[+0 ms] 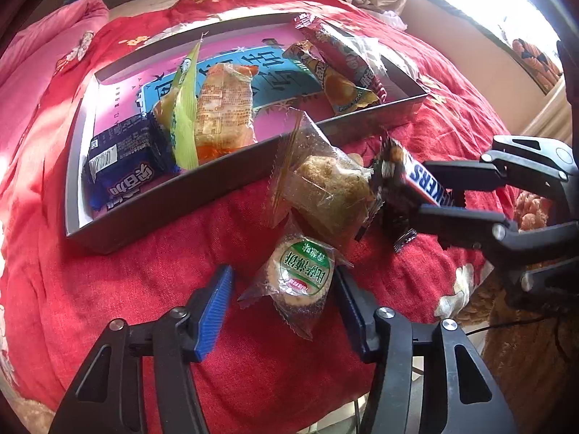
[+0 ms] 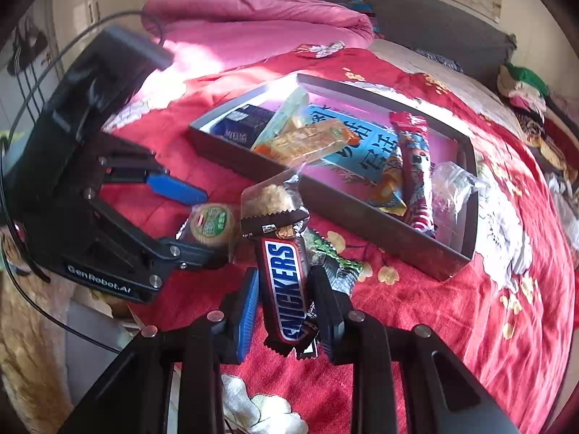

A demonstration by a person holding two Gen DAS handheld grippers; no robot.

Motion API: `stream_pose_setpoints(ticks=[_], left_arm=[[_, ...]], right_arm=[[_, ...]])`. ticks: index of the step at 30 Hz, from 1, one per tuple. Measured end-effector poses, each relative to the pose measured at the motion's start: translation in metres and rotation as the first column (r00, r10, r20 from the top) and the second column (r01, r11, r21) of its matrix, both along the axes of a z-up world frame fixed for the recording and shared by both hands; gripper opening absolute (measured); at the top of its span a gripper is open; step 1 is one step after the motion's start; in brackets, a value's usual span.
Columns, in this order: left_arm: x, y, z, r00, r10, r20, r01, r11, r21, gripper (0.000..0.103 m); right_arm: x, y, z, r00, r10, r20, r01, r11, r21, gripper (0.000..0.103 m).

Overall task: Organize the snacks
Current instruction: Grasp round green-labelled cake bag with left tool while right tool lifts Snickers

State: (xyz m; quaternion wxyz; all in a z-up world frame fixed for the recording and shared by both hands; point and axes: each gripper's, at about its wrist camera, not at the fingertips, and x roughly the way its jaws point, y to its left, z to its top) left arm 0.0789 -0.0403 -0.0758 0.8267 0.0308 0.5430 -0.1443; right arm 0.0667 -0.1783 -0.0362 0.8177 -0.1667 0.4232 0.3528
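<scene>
A grey box lid (image 1: 202, 195) (image 2: 365, 224) lies on the red bedspread and holds several wrapped snacks. My left gripper (image 1: 282, 289) is open around a round green-labelled biscuit pack (image 1: 300, 275) (image 2: 211, 226) on the bedspread; whether its right finger touches the wrapper I cannot tell. My right gripper (image 2: 286, 289) (image 1: 419, 188) is shut on a Snickers bar (image 2: 286, 285) (image 1: 419, 181), just in front of the box. A clear-wrapped crumbly cake (image 1: 333, 188) (image 2: 271, 199) lies between the two, against the box wall. A dark green-trimmed wrapper (image 2: 336, 264) lies under the Snickers bar.
In the box: a dark blue pack (image 1: 126, 155), a green sachet (image 1: 184, 108), an orange cake pack (image 1: 224, 108), a yellow chip bag (image 1: 336, 79), a red stick pack (image 2: 416, 170). A pink quilt (image 2: 260, 25) lies behind. The bed edge is at the near side.
</scene>
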Motion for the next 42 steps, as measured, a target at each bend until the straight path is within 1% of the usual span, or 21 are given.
stream_pose_setpoints(ticks=[2,3,6,8,15,17,20,27,29,34,38,42], left_arm=[[0.000,-0.002,0.000,1.000,-0.007,0.001,0.007,1.000,-0.001,0.052],[0.001,-0.002,-0.001,1.000,-0.008,0.002,0.008,1.000,0.001,0.051],[0.002,-0.005,-0.003,1.000,-0.012,0.003,0.012,1.000,0.003,0.050],[0.003,-0.006,-0.003,1.000,-0.015,0.004,0.015,1.000,0.004,0.049],[0.007,-0.005,-0.005,1.000,-0.003,0.001,0.003,1.000,-0.005,0.047],[0.007,-0.004,-0.005,1.000,0.003,-0.003,-0.003,1.000,-0.016,0.046],[0.008,-0.001,-0.005,1.000,0.012,-0.010,-0.012,0.999,-0.033,0.045],[0.009,0.002,-0.003,1.000,0.019,-0.019,-0.020,0.998,-0.057,0.042],[0.008,0.005,-0.001,0.999,0.022,-0.025,-0.024,0.997,-0.073,0.041],[0.003,0.012,0.009,0.999,0.035,-0.024,-0.037,0.993,-0.116,0.041],[-0.001,0.017,0.022,0.999,0.049,0.015,-0.046,0.988,-0.147,0.041],[-0.003,0.019,0.035,0.997,0.057,0.058,-0.046,0.985,-0.166,0.041]], right_arm=[[0.010,-0.010,0.003,0.998,-0.050,-0.025,0.051,0.998,0.048,0.029],[0.014,-0.014,0.003,0.996,-0.077,-0.034,0.079,0.995,0.057,0.029],[0.026,-0.024,-0.002,0.987,-0.147,-0.062,0.150,0.988,0.046,0.029],[0.031,-0.027,-0.006,0.982,-0.172,-0.078,0.175,0.984,0.032,0.029],[0.039,-0.028,-0.018,0.977,-0.190,-0.098,0.191,0.982,-0.002,0.029],[0.042,-0.027,-0.020,0.975,-0.200,-0.092,0.200,0.980,-0.012,0.029],[0.047,-0.025,-0.027,0.972,-0.224,-0.078,0.220,0.974,-0.051,0.029],[0.057,-0.028,-0.035,0.964,-0.242,-0.107,0.238,0.970,-0.054,0.029],[0.057,-0.030,-0.033,0.961,-0.249,-0.118,0.246,0.969,-0.038,0.029],[0.057,-0.043,-0.023,0.950,-0.268,-0.162,0.279,0.959,0.049,0.029],[0.050,-0.048,-0.014,0.952,-0.266,-0.150,0.281,0.956,0.087,0.029],[0.045,-0.049,-0.001,0.961,-0.249,-0.116,0.264,0.954,0.140,0.029]])
